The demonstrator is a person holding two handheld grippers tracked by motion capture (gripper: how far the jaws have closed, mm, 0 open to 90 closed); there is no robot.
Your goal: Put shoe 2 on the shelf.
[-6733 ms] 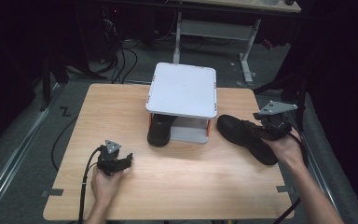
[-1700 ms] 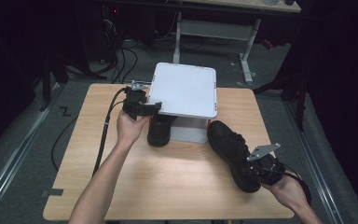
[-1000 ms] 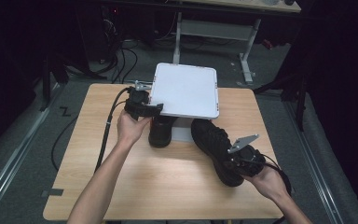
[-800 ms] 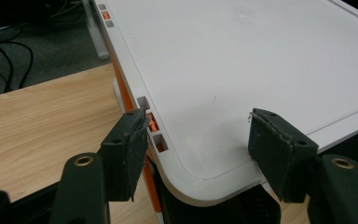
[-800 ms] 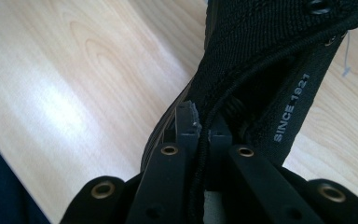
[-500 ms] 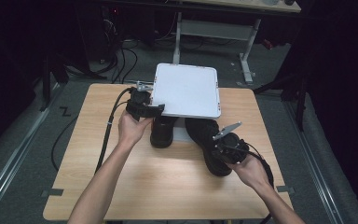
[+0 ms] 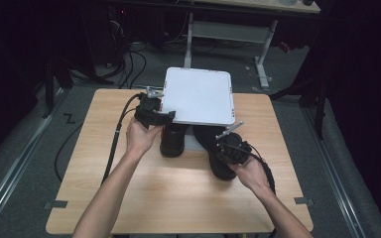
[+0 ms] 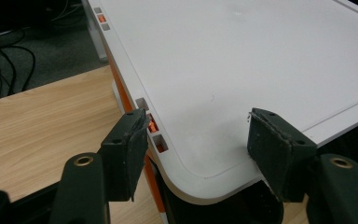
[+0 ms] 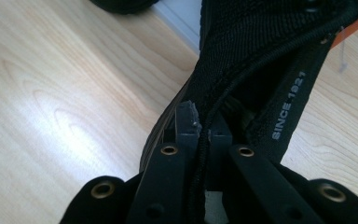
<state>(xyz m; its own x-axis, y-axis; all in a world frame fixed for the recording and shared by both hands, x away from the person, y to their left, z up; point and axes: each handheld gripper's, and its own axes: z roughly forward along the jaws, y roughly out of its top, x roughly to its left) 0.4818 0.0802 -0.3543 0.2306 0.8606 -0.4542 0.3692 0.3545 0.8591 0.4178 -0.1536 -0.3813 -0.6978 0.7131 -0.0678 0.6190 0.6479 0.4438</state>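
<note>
A white box lid (image 7: 198, 96) stands raised over a box in the middle of the wooden table (image 7: 129, 198). My left gripper (image 7: 154, 111) is at its front-left corner. In the left gripper view the jaws (image 8: 200, 121) stand open on either side of that corner of the lid (image 8: 242, 56). One black shoe (image 7: 172, 141) sits under the lid with its heel sticking out. My right gripper (image 7: 230, 148) is shut on the collar of a second black shoe (image 7: 223, 171), whose toe reaches under the lid. The right gripper view shows the jaws (image 9: 203, 121) pinching the shoe's (image 9: 261, 60) knit collar.
Orange fittings (image 8: 153, 126) line the box edge below the lid. A white box wall (image 9: 182, 18) lies just beyond the held shoe. Past the table stand a desk frame (image 7: 228, 29) and floor cables (image 7: 129, 59). Bare tabletop lies at the left and front.
My right gripper has carried the second shoe left and toward the box, so its toe now lies under the lid beside the first shoe. The left gripper stays at the lid's corner.
</note>
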